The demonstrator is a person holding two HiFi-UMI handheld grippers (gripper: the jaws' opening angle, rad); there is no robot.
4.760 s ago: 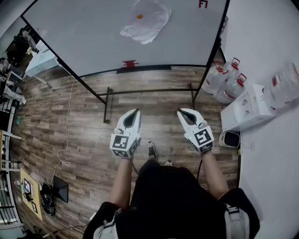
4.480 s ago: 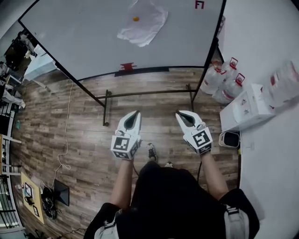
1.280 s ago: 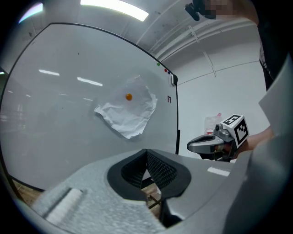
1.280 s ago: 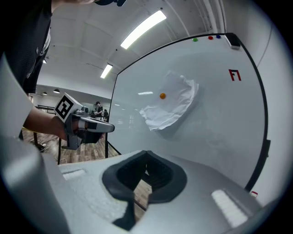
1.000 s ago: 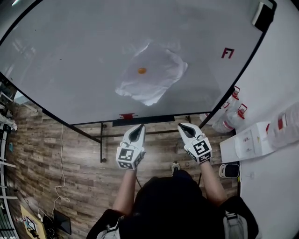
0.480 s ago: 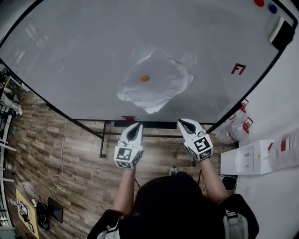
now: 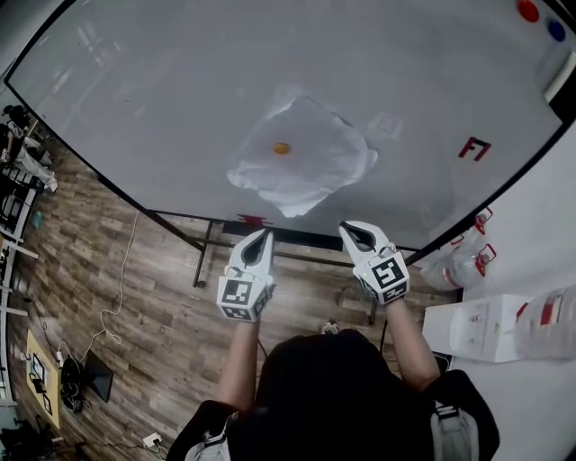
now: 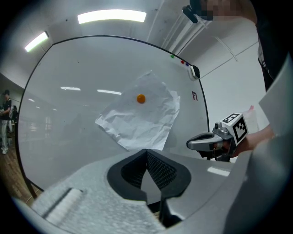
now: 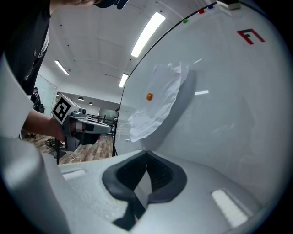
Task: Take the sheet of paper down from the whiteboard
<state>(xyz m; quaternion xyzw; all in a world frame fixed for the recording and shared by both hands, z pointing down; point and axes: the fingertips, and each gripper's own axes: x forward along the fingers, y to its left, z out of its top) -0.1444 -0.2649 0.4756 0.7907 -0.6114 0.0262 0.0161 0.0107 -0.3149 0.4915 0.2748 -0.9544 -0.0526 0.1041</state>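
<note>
A crumpled white sheet of paper hangs on the whiteboard, pinned by a small orange magnet. The left gripper view shows the paper and magnet ahead; the right gripper view shows the paper and magnet from the side. My left gripper is shut and empty, just below the board's lower edge. My right gripper is shut and empty too, below the paper's lower right. Neither touches the paper.
The board stands on a black metal stand over wood flooring. Large water bottles and a white box sit at the right wall. Red and blue magnets and a red mark are on the board's right side.
The view has closed in on the whiteboard, and the paper now sits nearer and larger. Both grippers have risen toward the board's lower edge, the right one more. Both stayed shut.
</note>
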